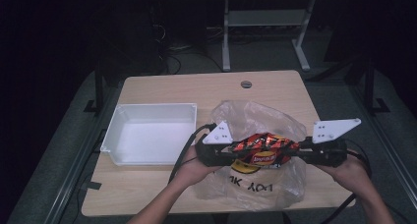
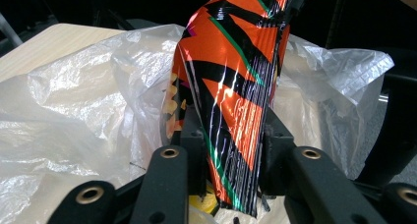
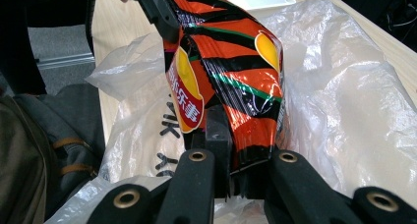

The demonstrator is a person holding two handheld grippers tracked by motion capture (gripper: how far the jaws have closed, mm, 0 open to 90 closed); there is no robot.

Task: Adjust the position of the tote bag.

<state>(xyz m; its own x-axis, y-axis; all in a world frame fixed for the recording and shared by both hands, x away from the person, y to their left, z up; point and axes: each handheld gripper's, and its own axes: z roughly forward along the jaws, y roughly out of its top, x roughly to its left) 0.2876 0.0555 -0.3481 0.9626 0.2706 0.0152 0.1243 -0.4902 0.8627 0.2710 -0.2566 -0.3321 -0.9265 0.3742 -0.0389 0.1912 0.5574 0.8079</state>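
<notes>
An orange-and-black foil chip bag (image 1: 265,148) hangs level above a crumpled clear plastic bag (image 1: 260,118) on the wooden table (image 1: 196,86). My left gripper (image 1: 240,149) reaches in from the left. In the left gripper view the chip bag's end (image 2: 231,86) lies between the jaws of this gripper (image 2: 231,135), which stand a bag's width apart with its broad face showing. My right gripper (image 1: 296,148) comes from the right. In the right gripper view this gripper (image 3: 238,153) pinches the other end of the chip bag (image 3: 231,62) flat.
A white plastic bin (image 1: 152,107) sits on the table's left half, close to my left hand. A round cable hole (image 1: 246,84) marks the far edge. A grey desk frame (image 1: 265,22) stands on the floor beyond. A dark backpack (image 3: 29,150) lies below the table edge.
</notes>
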